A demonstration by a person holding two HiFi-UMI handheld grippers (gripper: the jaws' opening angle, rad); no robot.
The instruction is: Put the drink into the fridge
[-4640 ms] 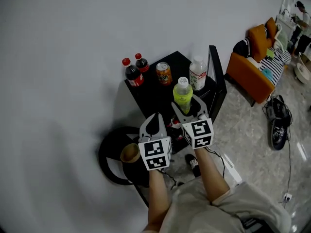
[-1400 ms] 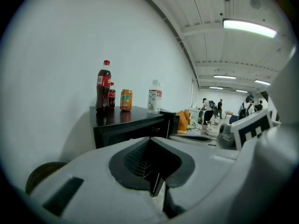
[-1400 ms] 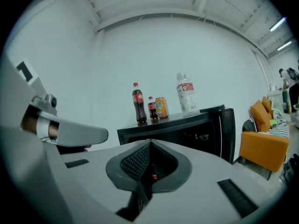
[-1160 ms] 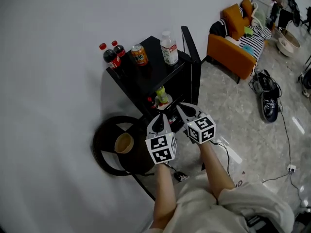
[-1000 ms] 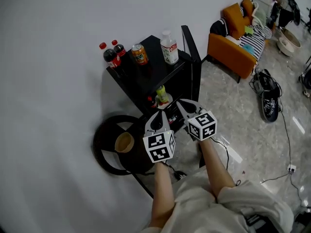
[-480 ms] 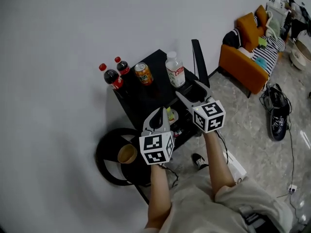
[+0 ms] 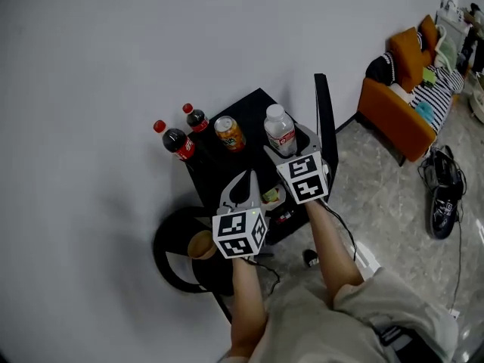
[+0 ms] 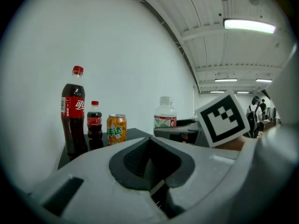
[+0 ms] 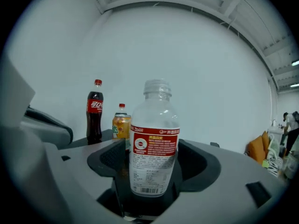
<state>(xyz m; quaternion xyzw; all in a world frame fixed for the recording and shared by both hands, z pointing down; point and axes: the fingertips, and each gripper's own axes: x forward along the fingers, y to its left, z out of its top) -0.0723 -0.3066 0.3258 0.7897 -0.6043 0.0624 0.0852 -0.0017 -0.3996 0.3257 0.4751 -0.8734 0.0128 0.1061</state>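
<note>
Atop the fridge (image 7: 248,114), right gripper (image 7: 288,144), just opened, flanks the bottle (image 7: 280,130); left gripper (image 7: 244,175) clenched.

**Right gripper: jaws wide, clear bottle between**

Right gripper (image 9: 154,164) jaws have just been opening; they stand spread, with gaps either side of the upright red-label clear bottle (image 9: 154,143). On the black top (image 9: 105,138) behind it, to the left: cola bottle (image 9: 95,111), orange can (image 9: 122,126).

Clear plastic bottle (image 9: 154,146) — red label, white print. Orange-and-yellow metal can (image 8: 116,129). Glossy black box-shaped fridge (image 7: 253,114) — uniform.
</note>
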